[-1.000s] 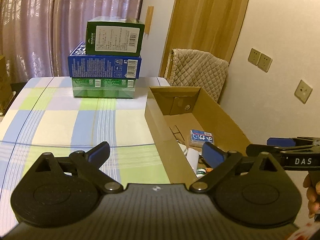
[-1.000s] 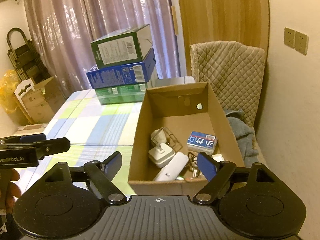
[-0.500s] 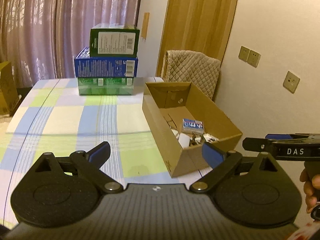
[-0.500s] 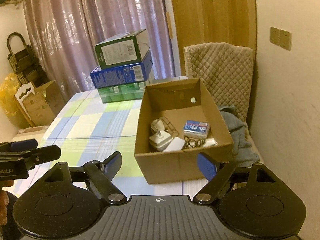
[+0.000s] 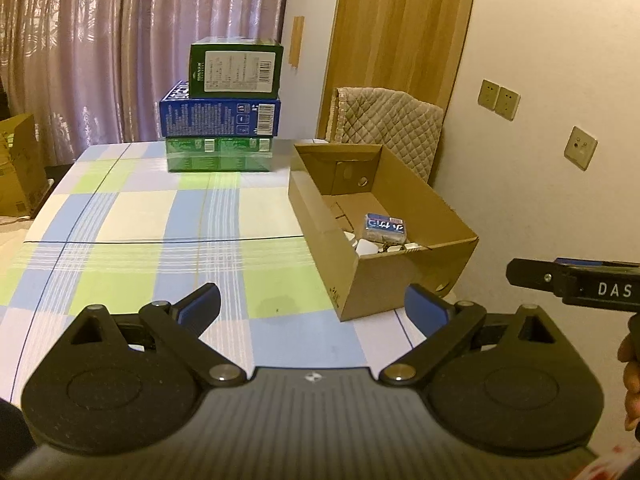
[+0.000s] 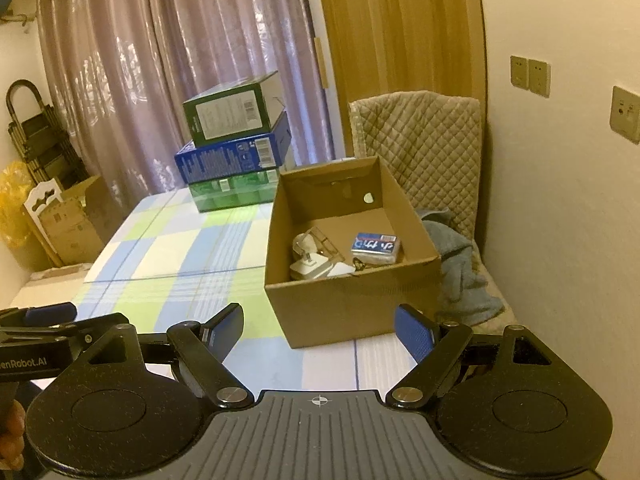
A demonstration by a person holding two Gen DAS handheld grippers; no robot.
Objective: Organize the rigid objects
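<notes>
An open cardboard box (image 6: 352, 312) sits at the right edge of the checked tablecloth (image 5: 140, 232), holding a blue packet (image 6: 375, 247), white plug adapters (image 6: 316, 266) and other small items too indistinct to name. Both the left gripper (image 5: 312, 308) and right gripper (image 6: 319, 330) hover short of it, jaws spread wide with nothing between them. Three stacked cartons (image 5: 224, 120) stand at the table's far end.

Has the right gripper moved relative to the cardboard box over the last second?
Yes. The right gripper has backed away from the cardboard box: a second ago the box's near wall sat between the fingers, now the whole box shows farther off, small items inside.
</notes>
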